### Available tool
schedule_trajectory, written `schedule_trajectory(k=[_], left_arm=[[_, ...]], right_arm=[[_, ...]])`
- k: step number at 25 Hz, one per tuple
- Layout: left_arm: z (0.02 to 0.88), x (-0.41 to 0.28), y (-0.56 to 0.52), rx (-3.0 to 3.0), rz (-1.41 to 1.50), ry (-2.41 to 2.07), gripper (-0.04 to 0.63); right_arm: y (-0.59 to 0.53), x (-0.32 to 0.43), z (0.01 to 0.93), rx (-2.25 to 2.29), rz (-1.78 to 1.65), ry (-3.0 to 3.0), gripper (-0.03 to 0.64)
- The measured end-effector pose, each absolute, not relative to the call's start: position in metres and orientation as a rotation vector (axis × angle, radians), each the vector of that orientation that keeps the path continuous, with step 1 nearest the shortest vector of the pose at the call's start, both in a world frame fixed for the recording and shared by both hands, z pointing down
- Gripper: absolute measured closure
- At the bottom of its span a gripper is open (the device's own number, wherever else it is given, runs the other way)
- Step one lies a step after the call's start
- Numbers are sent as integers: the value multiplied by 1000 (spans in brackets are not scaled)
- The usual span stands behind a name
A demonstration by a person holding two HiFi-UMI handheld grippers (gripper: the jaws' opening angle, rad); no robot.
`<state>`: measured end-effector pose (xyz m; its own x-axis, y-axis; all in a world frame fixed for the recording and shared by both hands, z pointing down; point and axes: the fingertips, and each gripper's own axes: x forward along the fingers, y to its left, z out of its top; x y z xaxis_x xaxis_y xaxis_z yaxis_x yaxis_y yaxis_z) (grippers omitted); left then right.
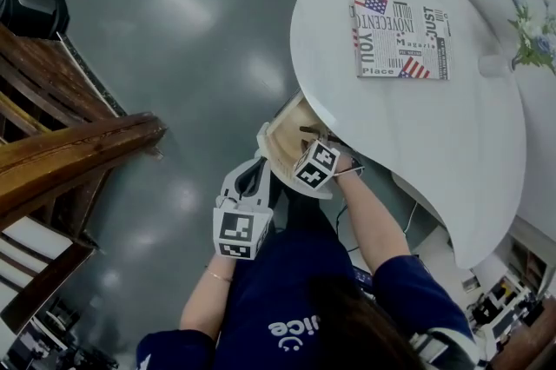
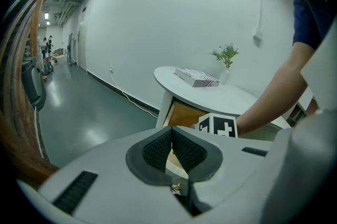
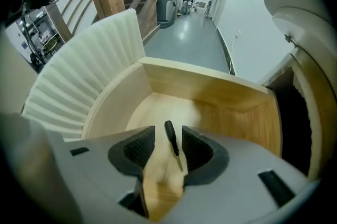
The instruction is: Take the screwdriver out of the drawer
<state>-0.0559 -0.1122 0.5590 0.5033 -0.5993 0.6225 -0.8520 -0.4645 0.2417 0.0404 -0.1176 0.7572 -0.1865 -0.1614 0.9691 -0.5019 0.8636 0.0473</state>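
The drawer (image 1: 280, 134) stands pulled out from under the white table; it has a pale wooden inside (image 3: 210, 102) and a ribbed white curved front (image 3: 84, 81). A small black-handled screwdriver (image 3: 170, 136) lies on the drawer floor. My right gripper (image 3: 167, 150) points steeply down into the drawer, open, with the screwdriver between its pads (image 3: 138, 150) and apart from them. In the head view its marker cube (image 1: 315, 164) hangs over the drawer. My left gripper (image 2: 172, 152) is shut on the rim of the drawer front (image 1: 262, 142).
The white table (image 1: 434, 116) carries a printed book (image 1: 401, 38) and a small vase with a plant (image 1: 530, 38). A wooden stair railing (image 1: 69, 151) stands to the left. Grey floor (image 1: 174, 56) lies beyond the drawer. The person's arm (image 2: 274, 97) crosses the left gripper view.
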Motion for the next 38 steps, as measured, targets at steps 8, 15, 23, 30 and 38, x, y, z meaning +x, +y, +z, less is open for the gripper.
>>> schedule_trajectory(k=[8,15,23,30,38], left_arm=[[572,-64,-107,2172,653,-1199,591],[582,-75,-99,2134,675,-1211,591],[586,-88,-95,2115,712,-1246,591],[592,-91,-90,2090,720,-1258,591],[590,-95,-88,2053,698,-1284,591]], right_arm=[[-123,46,784,481,294,-1700,449],[-120,44,799,403,250,-1688,451],[-127,43,815,367,202,-1634,471],[-123,43,821,322,239,-1640,515],[-119,42,815,329,237,-1636,543]])
